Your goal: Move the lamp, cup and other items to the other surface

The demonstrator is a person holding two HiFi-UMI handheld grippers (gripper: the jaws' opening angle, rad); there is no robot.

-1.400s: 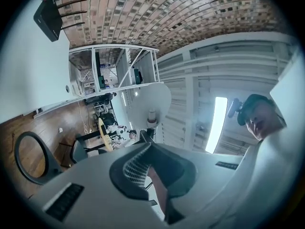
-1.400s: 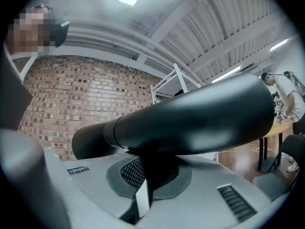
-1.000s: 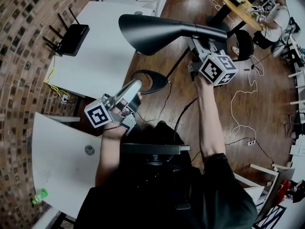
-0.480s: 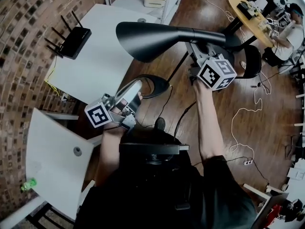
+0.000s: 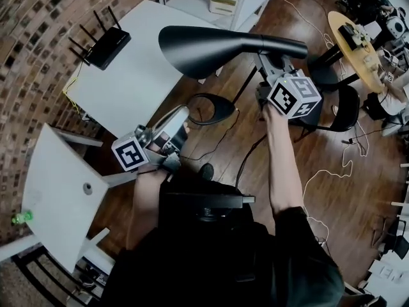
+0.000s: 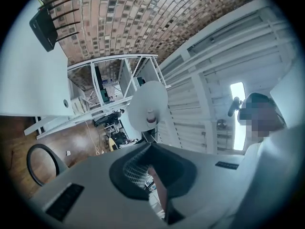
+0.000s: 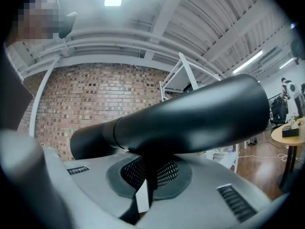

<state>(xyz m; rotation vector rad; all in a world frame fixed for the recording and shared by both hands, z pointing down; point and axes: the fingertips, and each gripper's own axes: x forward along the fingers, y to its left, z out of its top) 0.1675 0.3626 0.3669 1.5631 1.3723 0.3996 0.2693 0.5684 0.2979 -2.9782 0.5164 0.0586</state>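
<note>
The right claw [image 7: 145, 178] is clamping shut on the lamp [image 5: 211, 47] by its thin stem, so the shade is riding just above the jaws. The left claw [image 6: 159, 190] is pinching the cup [image 5: 171, 123] by its wall, both apparently heading for the white table [image 5: 137, 69] ahead.

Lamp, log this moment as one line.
right tool shut on lamp | left tool shut on cup | lamp held above floor beside white table

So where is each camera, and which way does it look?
Head view: on the person's head, looking down at the floor; both arms, left gripper, right gripper show.
Left gripper view: rides that gripper, looks along its jaws, shut on a disc, toward brick wall.
Right gripper view: likewise; jaws shut on the lamp.
Shared: lamp, in head and right views.
</note>
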